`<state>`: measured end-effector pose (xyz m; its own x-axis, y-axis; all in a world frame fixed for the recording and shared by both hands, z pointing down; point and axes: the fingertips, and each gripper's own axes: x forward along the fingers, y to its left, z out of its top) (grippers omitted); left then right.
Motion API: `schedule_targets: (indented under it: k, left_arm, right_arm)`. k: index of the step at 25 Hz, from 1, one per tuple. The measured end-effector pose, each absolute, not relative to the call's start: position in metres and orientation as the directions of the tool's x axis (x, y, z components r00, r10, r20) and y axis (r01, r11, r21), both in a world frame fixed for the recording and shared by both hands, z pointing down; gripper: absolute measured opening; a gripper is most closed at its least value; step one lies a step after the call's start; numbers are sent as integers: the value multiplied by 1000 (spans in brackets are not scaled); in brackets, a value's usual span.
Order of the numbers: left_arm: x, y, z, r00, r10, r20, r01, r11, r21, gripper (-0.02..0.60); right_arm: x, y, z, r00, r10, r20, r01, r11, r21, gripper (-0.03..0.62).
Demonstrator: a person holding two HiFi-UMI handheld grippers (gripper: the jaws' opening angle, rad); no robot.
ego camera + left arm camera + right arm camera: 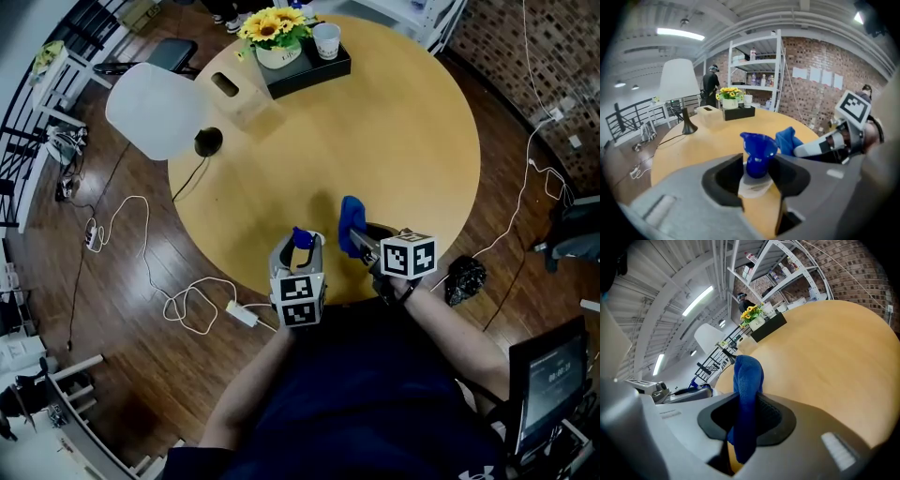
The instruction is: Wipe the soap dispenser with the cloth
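The soap dispenser, with a blue pump top and a pale body, stands at the near edge of the round wooden table. My left gripper is shut on it, its pads either side of the neck. Just to its right, my right gripper is shut on a blue cloth. The cloth sticks up out of the jaws and hangs below them. In the left gripper view the cloth sits close beside the pump top, apart from it. The right gripper points across the table.
A black tray with a pot of yellow flowers and a white cup stands at the far edge, beside a wooden box. A white lamp stands at the left rim. Cables lie on the floor.
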<state>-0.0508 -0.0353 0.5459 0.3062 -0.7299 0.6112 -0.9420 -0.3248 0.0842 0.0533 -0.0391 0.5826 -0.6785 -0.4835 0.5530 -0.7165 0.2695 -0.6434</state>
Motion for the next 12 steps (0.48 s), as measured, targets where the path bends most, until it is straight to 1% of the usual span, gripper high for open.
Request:
schedule_targets:
  k: [2, 4, 6, 7, 9, 11, 12]
  left_arm:
    - [-58, -44, 540, 302, -770, 562, -953, -248, 173, 141]
    - [-78, -51, 538, 298, -806, 511, -938, -149, 312, 141]
    - [-107, -55, 542, 287, -838, 465, -883, -42, 468, 141]
    - [-123, -56, 546, 281, -851, 443, -833, 12, 553, 140]
    - [-150, -52, 559, 279, -875, 395, -690, 103, 716, 140]
    - [-171, -44, 570, 274, -896, 350, -555, 150, 818, 140]
    - [-178, -39, 574, 270, -904, 331, -511, 157, 845, 140]
  right_arm:
    - [49, -38, 581, -681, -479, 553, -716, 281, -639, 92]
    - [44, -36, 581, -686, -472, 554, -715, 296, -634, 92]
    - [36, -35, 581, -691, -464, 554, -712, 308, -631, 92]
    - [31, -34, 581, -695, -460, 553, -710, 312, -631, 92]
    - [17, -33, 579, -705, -452, 547, -701, 325, -635, 92]
    - [-2, -32, 575, -724, -433, 537, -683, 345, -644, 92]
    - [-13, -31, 572, -736, -419, 531, -672, 359, -648, 92]
